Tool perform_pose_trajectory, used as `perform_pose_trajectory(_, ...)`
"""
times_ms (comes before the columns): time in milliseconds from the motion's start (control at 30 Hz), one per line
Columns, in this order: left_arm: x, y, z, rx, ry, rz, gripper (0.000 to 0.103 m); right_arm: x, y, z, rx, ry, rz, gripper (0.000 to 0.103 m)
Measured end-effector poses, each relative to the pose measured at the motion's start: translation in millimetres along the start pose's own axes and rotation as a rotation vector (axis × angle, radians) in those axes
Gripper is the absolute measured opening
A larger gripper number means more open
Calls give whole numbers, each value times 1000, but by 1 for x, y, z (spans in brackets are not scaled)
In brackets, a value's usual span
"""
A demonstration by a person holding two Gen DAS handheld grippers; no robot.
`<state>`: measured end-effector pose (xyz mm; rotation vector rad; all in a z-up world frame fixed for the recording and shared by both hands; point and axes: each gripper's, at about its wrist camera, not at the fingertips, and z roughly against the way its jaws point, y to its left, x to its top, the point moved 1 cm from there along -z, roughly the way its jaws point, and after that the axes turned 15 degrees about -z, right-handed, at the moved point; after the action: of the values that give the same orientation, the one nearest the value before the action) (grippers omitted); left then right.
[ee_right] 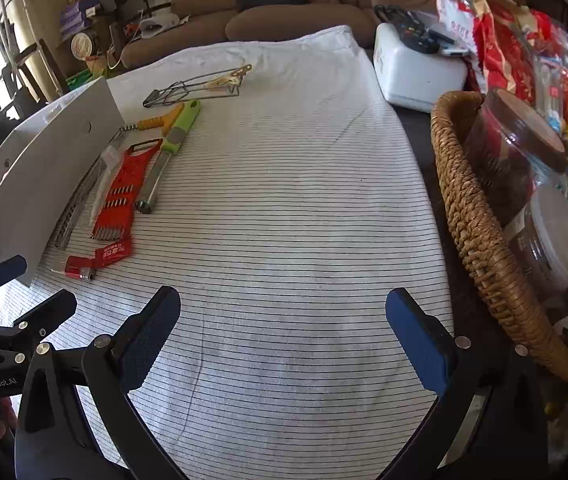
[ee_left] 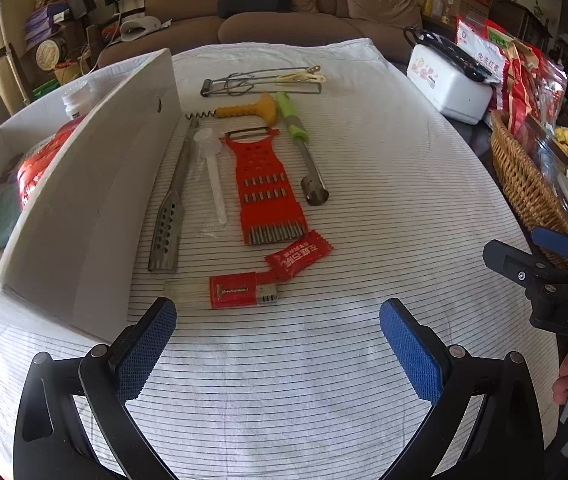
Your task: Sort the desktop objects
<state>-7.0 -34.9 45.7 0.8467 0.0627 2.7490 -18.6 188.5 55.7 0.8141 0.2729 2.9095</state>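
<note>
The things to sort lie in a cluster at the centre of the left wrist view, on the striped cloth [ee_left: 363, 200] that covers the desk. A red grater [ee_left: 268, 184] lies lengthwise, with a green-handled corer [ee_left: 301, 148] to its right and a clear plastic scoop [ee_left: 214, 168] and a perforated metal tool [ee_left: 172, 204] to its left. Above them are a yellow-handled corkscrew [ee_left: 244, 111] and a wire tool [ee_left: 260, 82] whose far end is too tangled to make out. Below the grater, a red sachet [ee_left: 299, 254] overlaps a red packet [ee_left: 240, 291]; a clear item beside that packet is barely readable.

At left, a white cardboard box [ee_left: 96, 184] hides most of its contents; only a bottle cap and red packaging show over its wall. At right, a wicker basket [ee_right: 479, 216] is cut off by the frame edge.

The left gripper [ee_left: 278, 344] hovers over bare cloth, jaws spread wide and empty. The right gripper [ee_right: 284, 340] is likewise released, grasping nothing.
</note>
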Motion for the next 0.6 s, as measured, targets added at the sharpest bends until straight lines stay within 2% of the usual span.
perform_pose_trajectory(233, -13, 7, -18, 17, 9, -11, 103, -8, 14, -16, 3, -27, 11, 103)
perform_pose_trajectory(600, -19, -5, -31, -29, -9, -15, 103, -25, 24, -31, -39, -59, 32, 103)
